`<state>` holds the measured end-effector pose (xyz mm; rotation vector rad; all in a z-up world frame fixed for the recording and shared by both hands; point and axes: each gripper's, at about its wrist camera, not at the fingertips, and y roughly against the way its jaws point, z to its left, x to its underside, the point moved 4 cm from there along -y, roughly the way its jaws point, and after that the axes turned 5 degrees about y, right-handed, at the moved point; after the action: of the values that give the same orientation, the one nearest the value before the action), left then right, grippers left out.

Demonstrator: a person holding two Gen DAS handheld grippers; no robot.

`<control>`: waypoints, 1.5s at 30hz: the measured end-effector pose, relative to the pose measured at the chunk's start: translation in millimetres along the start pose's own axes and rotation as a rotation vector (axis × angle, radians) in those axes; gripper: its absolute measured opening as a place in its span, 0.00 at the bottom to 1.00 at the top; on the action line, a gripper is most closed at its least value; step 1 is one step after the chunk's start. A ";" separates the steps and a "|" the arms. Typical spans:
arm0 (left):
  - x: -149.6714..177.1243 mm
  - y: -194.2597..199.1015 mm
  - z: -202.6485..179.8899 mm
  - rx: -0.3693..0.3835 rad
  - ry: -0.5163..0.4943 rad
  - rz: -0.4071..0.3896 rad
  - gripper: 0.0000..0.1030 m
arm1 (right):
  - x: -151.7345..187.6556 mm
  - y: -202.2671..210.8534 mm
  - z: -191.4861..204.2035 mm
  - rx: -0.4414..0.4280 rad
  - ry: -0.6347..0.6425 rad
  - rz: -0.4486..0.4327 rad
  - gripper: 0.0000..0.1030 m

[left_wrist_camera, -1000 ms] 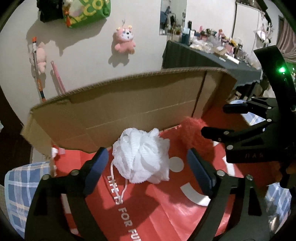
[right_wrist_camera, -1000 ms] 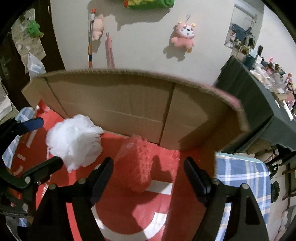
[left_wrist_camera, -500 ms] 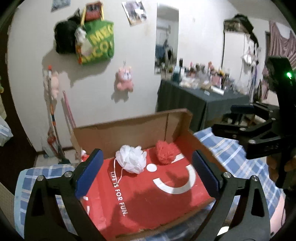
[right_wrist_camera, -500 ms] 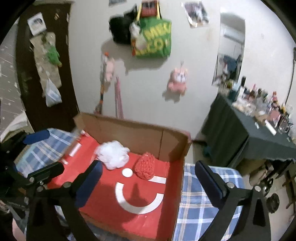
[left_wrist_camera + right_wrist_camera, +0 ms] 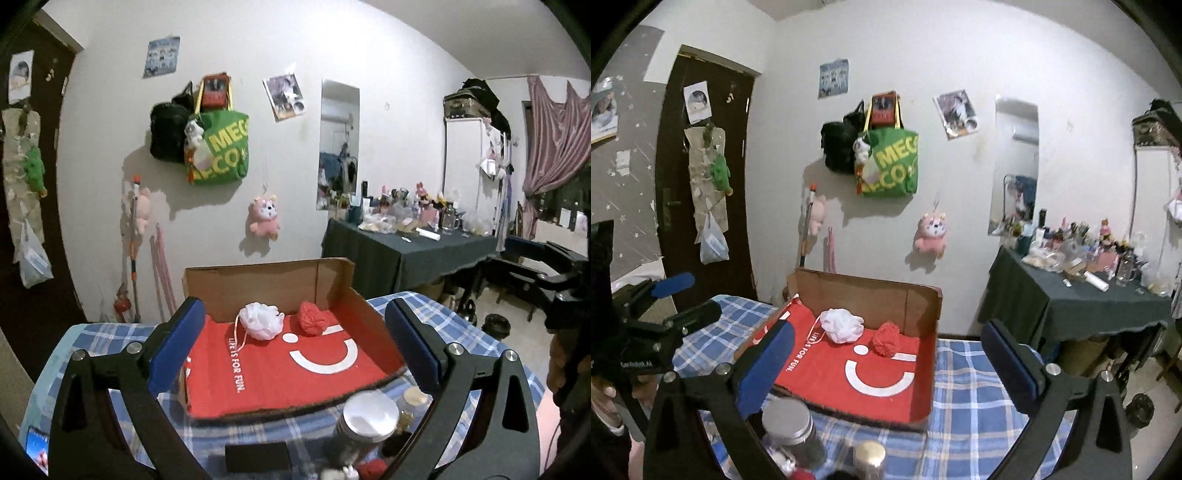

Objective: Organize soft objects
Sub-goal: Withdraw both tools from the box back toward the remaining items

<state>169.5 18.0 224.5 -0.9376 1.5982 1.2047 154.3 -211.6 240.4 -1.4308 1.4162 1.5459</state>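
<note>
We see a shallow cardboard box [image 5: 334,275] with a red lining resting on a bed covered in blue plaid cloth [image 5: 964,398]. Inside, near the box's far wall, a white mesh puff [image 5: 259,320] and a red yarn pom-pom [image 5: 313,318] lie just beside each other, the white one nearer the left corner. Our left gripper [image 5: 293,347] is opening wide and holds nothing; our right gripper [image 5: 886,365] stands fully spread, also empty. Two lidded jars [image 5: 792,430] stand at the bed's near edge.
</note>
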 end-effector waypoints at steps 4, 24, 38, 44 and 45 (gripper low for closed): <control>21.7 33.7 -8.1 -0.007 -0.001 -0.053 0.97 | 25.7 34.4 7.0 0.024 -0.022 -0.054 1.00; 143.1 83.6 -33.1 -0.068 -0.010 -0.085 1.00 | 157.4 74.8 49.0 0.189 -0.058 -0.098 1.00; 209.1 57.5 -20.3 -0.074 0.033 0.098 1.00 | 217.4 36.3 57.5 0.148 -0.126 0.083 1.00; 225.7 43.4 -10.5 -0.078 0.061 0.174 1.00 | 228.5 24.0 62.0 0.128 -0.128 0.135 1.00; 227.3 41.9 -9.1 -0.081 0.063 0.182 1.00 | 229.7 22.4 63.0 0.130 -0.124 0.142 1.00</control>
<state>58.4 7.3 21.9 -0.9038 1.7257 1.3855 58.2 -210.5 21.4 -1.1606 1.5400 1.5693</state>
